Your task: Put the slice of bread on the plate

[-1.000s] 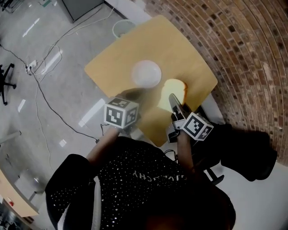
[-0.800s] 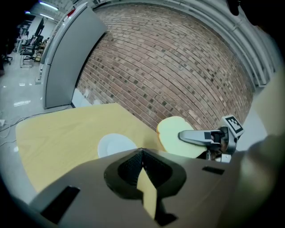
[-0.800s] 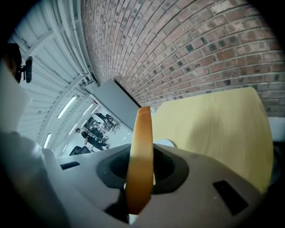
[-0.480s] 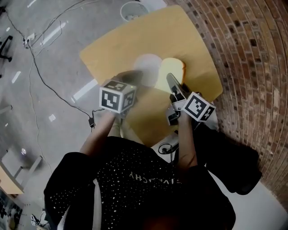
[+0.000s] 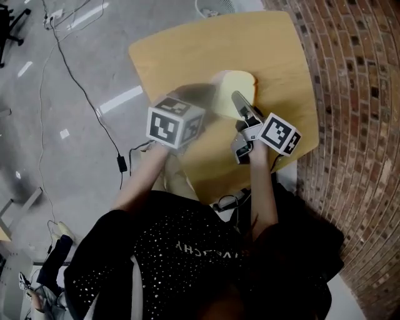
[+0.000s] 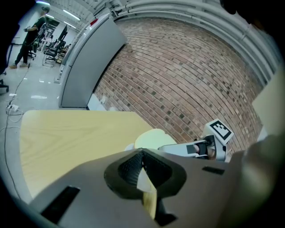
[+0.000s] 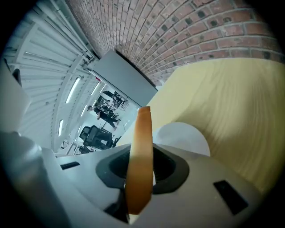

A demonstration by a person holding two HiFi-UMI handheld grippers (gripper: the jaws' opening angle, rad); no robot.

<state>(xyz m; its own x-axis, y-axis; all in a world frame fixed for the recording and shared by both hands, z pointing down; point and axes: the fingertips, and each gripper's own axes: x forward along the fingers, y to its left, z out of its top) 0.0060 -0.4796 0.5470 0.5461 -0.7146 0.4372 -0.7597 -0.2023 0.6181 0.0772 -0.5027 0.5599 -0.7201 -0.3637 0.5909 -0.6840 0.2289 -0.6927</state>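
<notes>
My right gripper [image 5: 238, 100] is shut on the slice of bread [image 5: 235, 91], holding it by its near edge above the yellow table [image 5: 181, 50]. In the right gripper view the bread [image 7: 139, 147] stands edge-on between the jaws, brown crust toward the camera. Just beyond it lies the white plate [image 7: 183, 136]. In the head view the bread covers most of the plate [image 5: 216, 78]. My left gripper [image 5: 195, 95] hovers beside the plate with its jaws shut and nothing in them. From the left gripper view [image 6: 142, 156] I see the bread [image 6: 152, 138] and the right gripper [image 6: 191, 148].
A brick wall [image 5: 356, 87] runs close along the table's right side. Cables [image 5: 69, 75] trail over the grey floor to the left, and a wastebasket [image 5: 215, 5] stands past the far table edge. A grey cabinet [image 6: 89, 67] stands against the wall.
Both grippers have moved forward and down toward the plate. The bread, which was held to the right of the plate, now hangs over it and hides most of it.
</notes>
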